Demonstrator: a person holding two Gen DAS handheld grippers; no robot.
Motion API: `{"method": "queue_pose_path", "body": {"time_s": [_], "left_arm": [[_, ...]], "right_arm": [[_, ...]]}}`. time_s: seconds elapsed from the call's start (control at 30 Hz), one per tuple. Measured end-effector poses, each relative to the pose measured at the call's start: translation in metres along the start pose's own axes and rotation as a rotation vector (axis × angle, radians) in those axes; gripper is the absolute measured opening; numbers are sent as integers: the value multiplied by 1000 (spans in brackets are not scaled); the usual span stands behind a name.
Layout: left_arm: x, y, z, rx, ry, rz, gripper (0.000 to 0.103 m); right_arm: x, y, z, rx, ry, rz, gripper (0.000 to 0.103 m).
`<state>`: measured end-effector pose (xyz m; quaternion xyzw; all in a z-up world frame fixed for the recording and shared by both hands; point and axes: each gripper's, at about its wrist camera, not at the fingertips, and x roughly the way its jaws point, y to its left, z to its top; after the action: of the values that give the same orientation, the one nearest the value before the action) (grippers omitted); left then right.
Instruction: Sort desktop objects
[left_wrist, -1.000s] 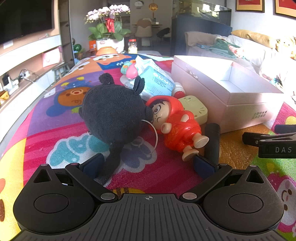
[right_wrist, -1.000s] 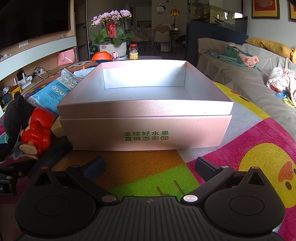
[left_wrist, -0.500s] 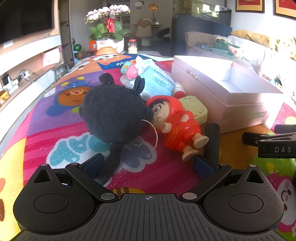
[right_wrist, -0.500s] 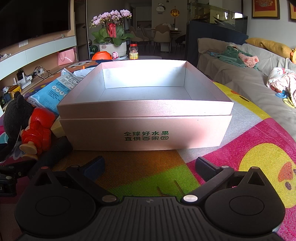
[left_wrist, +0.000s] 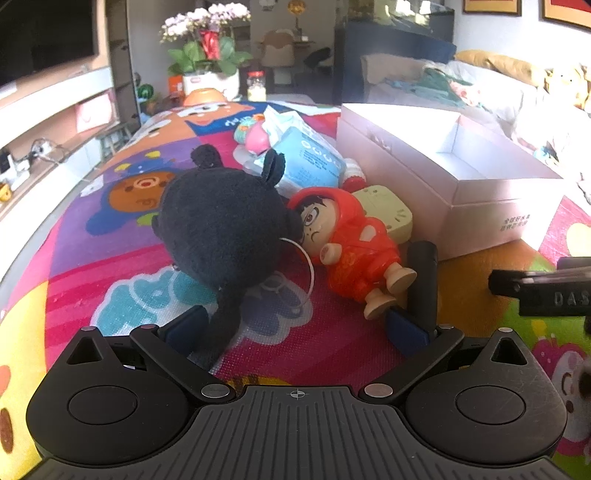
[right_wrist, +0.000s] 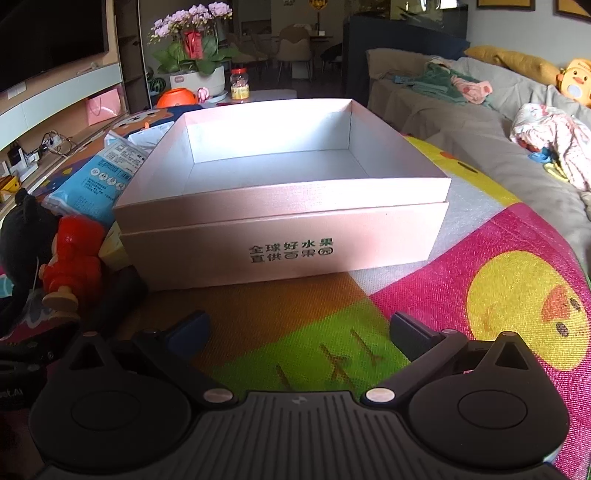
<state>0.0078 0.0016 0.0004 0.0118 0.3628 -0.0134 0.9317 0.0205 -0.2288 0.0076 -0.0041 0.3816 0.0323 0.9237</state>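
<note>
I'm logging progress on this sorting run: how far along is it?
Nothing looks sorted yet: the pink box is empty. Nothing is in hand; the left gripper and right gripper are both open above the mat. Left to do: the black plush toy, red-hooded doll, blue packet and black cylinder all lie outside the box.

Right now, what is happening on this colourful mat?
A person holds two open hand-held grippers, gripping nothing. The left hand-held gripper faces a black plush toy and a red-hooded plastic doll lying on the mat. The right hand-held gripper faces an open pink cardboard box, which looks empty. Sorting has not started.
</note>
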Motion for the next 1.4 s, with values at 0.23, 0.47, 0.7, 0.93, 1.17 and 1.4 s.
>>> {"method": "queue_pose_path", "body": {"time_s": [0.23, 0.47, 0.7, 0.93, 1.17, 1.4], "left_arm": [[0, 3, 3, 27, 9, -34, 103], [1, 5, 2, 10, -3, -36, 103], [13, 44, 19, -114, -29, 96, 103], [5, 69, 17, -144, -53, 121, 103], [-21, 80, 14, -156, -131, 97, 103], [-37, 79, 15, -179, -183, 40, 103]], "right_arm": [[-3, 2, -5, -20, -15, -3, 103], [-5, 0, -7, -51, -20, 30, 103], [-5, 2, -8, -61, -27, 40, 103], [-11, 33, -10, -204, -23, 232, 103], [-6, 77, 2, -245, -33, 371, 87], [-15, 79, 1, -324, -55, 373, 74]]}}
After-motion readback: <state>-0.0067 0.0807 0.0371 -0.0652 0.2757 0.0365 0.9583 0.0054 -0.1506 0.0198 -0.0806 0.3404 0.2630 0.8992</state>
